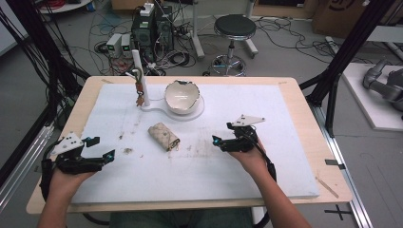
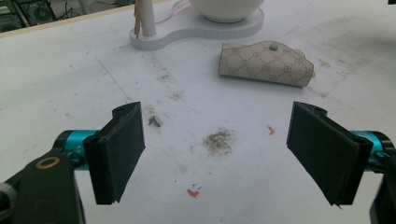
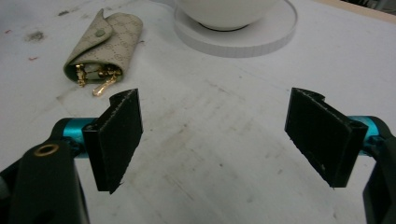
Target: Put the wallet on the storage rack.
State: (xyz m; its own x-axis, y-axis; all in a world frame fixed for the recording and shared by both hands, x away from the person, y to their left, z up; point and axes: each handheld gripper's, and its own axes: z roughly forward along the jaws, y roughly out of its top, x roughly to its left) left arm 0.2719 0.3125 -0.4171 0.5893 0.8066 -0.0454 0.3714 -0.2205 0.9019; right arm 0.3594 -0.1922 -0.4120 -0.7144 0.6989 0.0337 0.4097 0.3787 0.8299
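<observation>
At table centre: a beige patterned key pouch (image 1: 164,136) lies flat on the white mat (image 1: 142,175), between the two grippers and touching neither.
Pouch detail: folded over with a snap button on its flap; in the right gripper view gold key hooks (image 3: 100,79) spill from its open end onto the mat.
Pouch to left gripper: the left gripper (image 1: 101,148) sits near the mat's left edge, well apart from the pouch; in the left gripper view the pouch (image 2: 266,64) lies ahead of the jaws and toward the right one, beyond their tips.
Pouch to right gripper: the right gripper (image 1: 222,134) is nearer, to the pouch's right; in the right gripper view the pouch (image 3: 105,44) lies ahead and left, just past the left jaw's tip.
Left fingers: spread wide, released, with bare stained mat between the pads (image 2: 121,149).
Right fingers: also spread wide and released, nothing between the pads (image 3: 119,137).
Hands: each gripper is held in a hand from the near edge, the left hand (image 1: 66,178) low at the mat's corner, the right hand (image 1: 254,159) over the mat.
Behind the pouch: a white bowl with a jagged rim (image 1: 181,95) stands on a white stand base (image 1: 197,111), whose upright post (image 1: 140,76) has small items hanging from it.
Underneath: a light wooden table (image 1: 309,118) carries the mat.
</observation>
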